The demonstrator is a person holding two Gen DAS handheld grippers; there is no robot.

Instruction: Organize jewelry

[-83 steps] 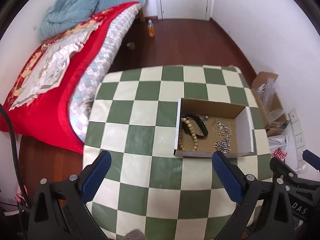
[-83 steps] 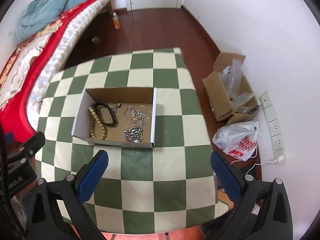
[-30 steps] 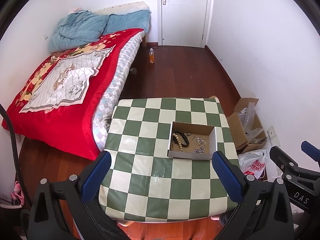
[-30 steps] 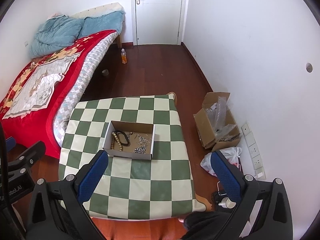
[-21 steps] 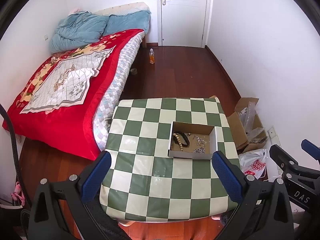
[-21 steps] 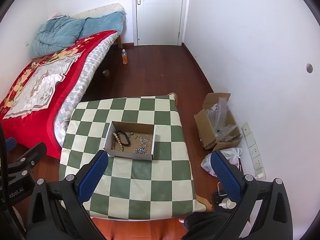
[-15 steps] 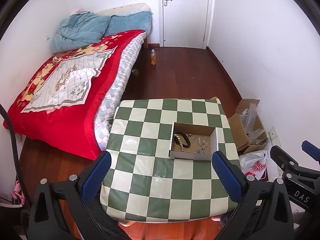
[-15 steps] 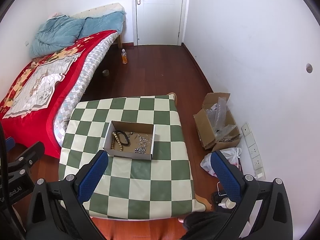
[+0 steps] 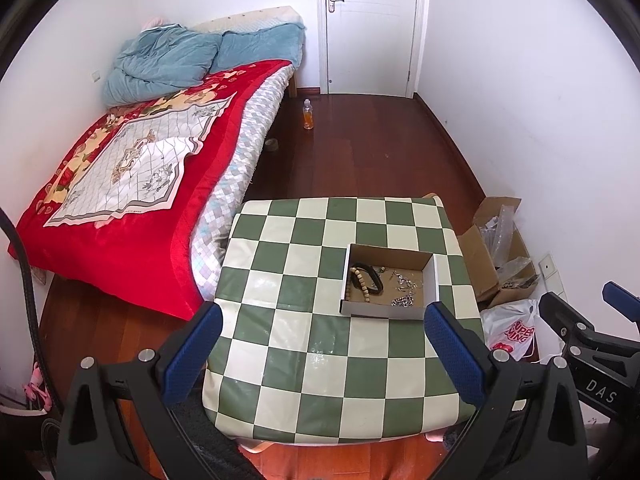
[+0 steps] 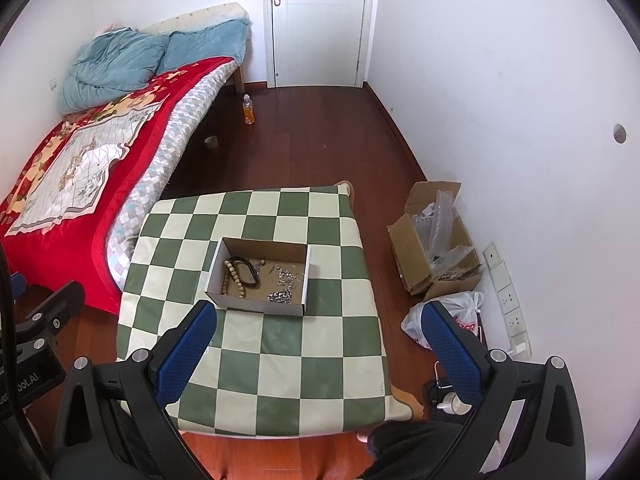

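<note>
Both grippers have pulled far back from the checkered tabletop [image 9: 304, 344]: the left gripper [image 9: 320, 348] and right gripper [image 10: 320, 344] hang wide open, empty. From left, a red-quilted bed [image 9: 132, 184], then the cardboard box [image 10: 262, 250] near the tabletop's far right corner, holding bead bracelet [image 10: 233, 276], black band [image 10: 248, 270] and silver chains [image 10: 282, 294]. Sorting looks finished.
</note>
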